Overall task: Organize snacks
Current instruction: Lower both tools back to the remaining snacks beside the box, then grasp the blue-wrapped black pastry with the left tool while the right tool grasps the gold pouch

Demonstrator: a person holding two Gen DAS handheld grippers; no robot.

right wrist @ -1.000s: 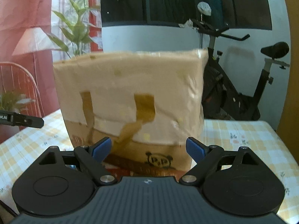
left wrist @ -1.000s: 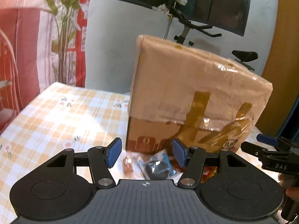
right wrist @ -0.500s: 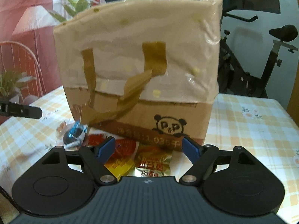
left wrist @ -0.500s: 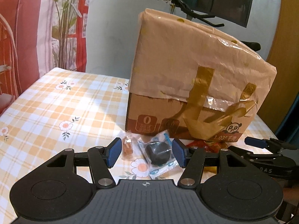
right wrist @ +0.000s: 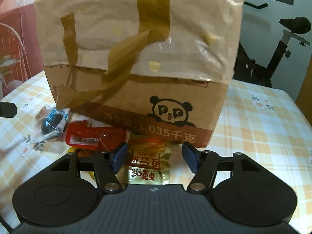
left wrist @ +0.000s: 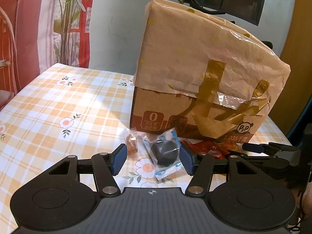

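Observation:
Several wrapped snacks lie on the checked tablecloth in front of a cardboard box half covered by a taped plastic bag. My left gripper is open just above the cloth; a clear packet with a dark round snack lies between its pads, untouched on the left side. A small packet of brown candy lies just beyond the left pad. My right gripper has its jaws closing around a gold packet, the pads still apart from it. A red packet lies to its left.
The box with a panda print stands right behind the snacks. The right gripper's fingers reach in from the right in the left wrist view. An exercise bike stands behind the table, a plant at far left.
Both grippers have dropped and tipped down toward the table, so the snacks came into view. The right gripper's jaws have narrowed around the gold packet. The left jaws kept their width.

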